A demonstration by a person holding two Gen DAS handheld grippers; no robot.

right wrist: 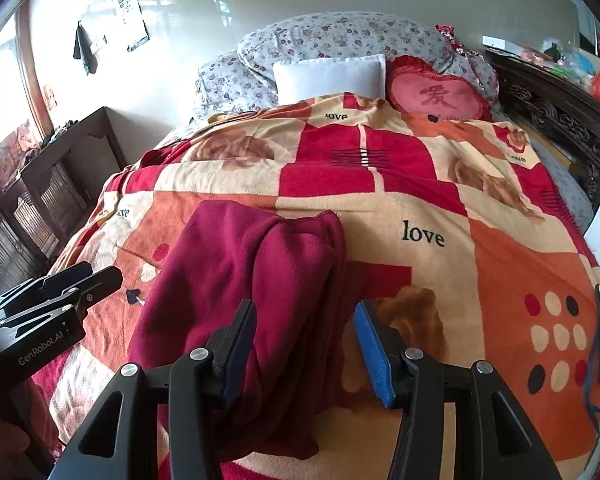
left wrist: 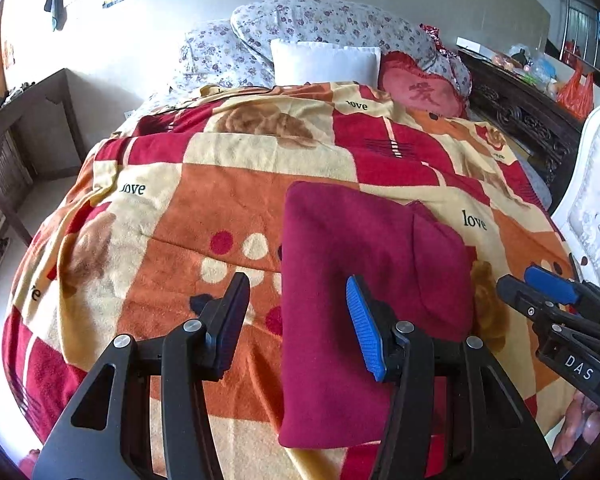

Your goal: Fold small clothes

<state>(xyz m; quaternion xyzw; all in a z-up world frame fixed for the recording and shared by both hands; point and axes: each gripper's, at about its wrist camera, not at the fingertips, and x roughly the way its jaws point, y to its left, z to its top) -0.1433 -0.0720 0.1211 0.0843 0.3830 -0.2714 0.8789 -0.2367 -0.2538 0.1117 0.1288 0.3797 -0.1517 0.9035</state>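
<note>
A dark red fleece garment lies folded lengthwise on the patterned blanket near the foot of the bed, a smaller flap doubled over along its right side. Both tongs hover just above it with jaws apart and nothing between the pads: the left gripper over its left edge, the right gripper over its right edge. The soft pile looks prone to slump; a pinch catching only the top layer, or the blanket beneath, would likely drag the fold open
</note>
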